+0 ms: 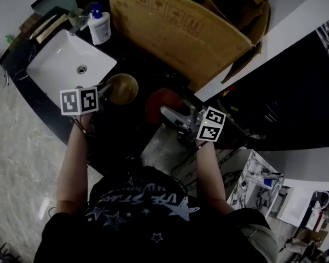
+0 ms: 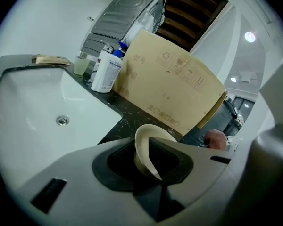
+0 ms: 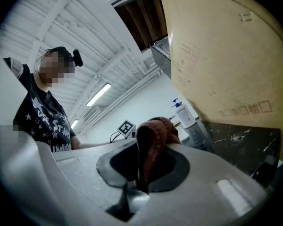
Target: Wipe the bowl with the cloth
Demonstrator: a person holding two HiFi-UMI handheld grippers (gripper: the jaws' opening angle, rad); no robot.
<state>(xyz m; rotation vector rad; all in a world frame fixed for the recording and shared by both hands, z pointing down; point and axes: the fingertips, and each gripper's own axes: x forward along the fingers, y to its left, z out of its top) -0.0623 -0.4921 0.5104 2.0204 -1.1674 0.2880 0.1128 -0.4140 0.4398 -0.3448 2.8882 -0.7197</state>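
**Bowl rim straddled on the left, cloth pinched on the right**

The left gripper (image 2: 148, 160) has its jaws slightly apart, one inside and one outside the wall of the cream bowl (image 2: 140, 147). Dark gaps show on both sides of that wall, so I judge it straddled, not squeezed. A stance like that would keep the bowl from sliding under a wipe.

The right gripper (image 3: 148, 161) is clamped on a bunched red cloth (image 3: 154, 131). The cloth stands proud of the jaw tips, presumably so that fabric, not the gripper, meets the bowl.

In the head view the bowl lies left of centre, its hollow towards the camera, and seems to rest on the dark counter (image 1: 148, 73). The cloth hangs just right of it and does not touch it, so the wiping looks not yet begun.

Further out, a white sink (image 1: 52, 64) fills the upper left, with a soap bottle (image 1: 100, 27) above it. A large cardboard box (image 1: 175, 26) leans across the upper middle, close behind the bowl, so the cloth's way in is from the right.
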